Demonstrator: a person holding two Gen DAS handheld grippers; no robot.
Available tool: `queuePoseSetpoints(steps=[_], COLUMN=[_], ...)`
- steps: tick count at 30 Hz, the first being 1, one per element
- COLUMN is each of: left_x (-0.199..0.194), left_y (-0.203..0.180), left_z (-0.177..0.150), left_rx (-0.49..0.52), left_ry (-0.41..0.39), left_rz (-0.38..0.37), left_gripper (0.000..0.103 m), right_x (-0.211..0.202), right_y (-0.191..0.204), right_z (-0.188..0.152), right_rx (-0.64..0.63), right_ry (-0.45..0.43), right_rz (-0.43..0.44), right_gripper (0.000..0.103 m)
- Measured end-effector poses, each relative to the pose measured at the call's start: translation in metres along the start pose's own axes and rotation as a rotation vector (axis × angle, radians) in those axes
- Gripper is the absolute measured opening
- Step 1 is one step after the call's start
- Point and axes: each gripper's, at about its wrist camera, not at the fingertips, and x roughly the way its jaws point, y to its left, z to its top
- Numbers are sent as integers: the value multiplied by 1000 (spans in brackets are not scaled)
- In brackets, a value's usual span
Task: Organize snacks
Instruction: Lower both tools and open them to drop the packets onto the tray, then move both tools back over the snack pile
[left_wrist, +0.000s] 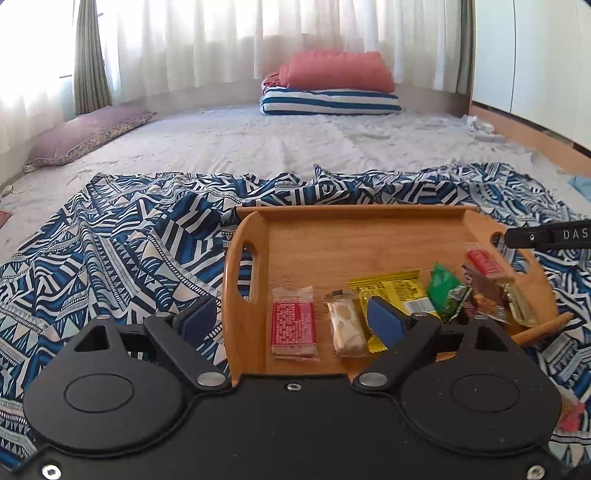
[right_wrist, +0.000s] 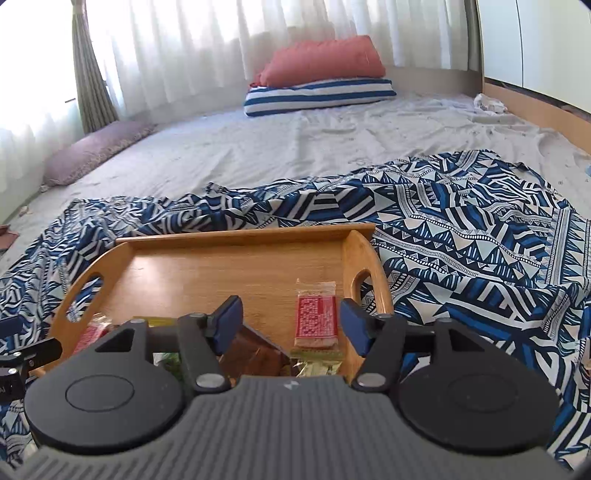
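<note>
A wooden tray (left_wrist: 369, 229) lies on a blue patterned cloth on the bed. Along its near edge lie a red snack pack (left_wrist: 293, 325), a beige pack (left_wrist: 345, 325), a yellow pack (left_wrist: 402, 291), a green pack (left_wrist: 445, 291), a brown pack (left_wrist: 484, 295) and a small red pack (left_wrist: 484, 260). My left gripper (left_wrist: 291, 319) is open and empty above the tray's near left corner. My right gripper (right_wrist: 291, 325) is open and empty above the tray (right_wrist: 236, 258), over a red pack (right_wrist: 317, 321) and a brown pack (right_wrist: 255, 354).
The blue patterned cloth (left_wrist: 122, 236) is rumpled around the tray. A striped pillow (left_wrist: 328, 101) under a red cushion (left_wrist: 340, 70) lies at the bed's far end. A purple pillow (left_wrist: 85, 133) lies at the far left. A wooden bed edge (right_wrist: 535, 110) runs along the right.
</note>
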Motion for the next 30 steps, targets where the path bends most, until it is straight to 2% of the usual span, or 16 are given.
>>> queuePoseSetpoints(steps=[12, 22, 30], left_x=[-63, -99, -113], left_y=[-5, -14, -25], left_z=[-31, -65, -98], left_rx=[-49, -27, -10], left_ry=[-27, -64, -40], left_rz=[-46, -99, -119], left_gripper=[92, 98, 99], right_x=[-62, -89, -96], right_y=[19, 21, 14], right_z=[-32, -73, -111], right_rx=[-86, -167, -196], right_ry=[-80, -112, -85], right_rz=[28, -8, -54], right_gripper=[90, 103, 103])
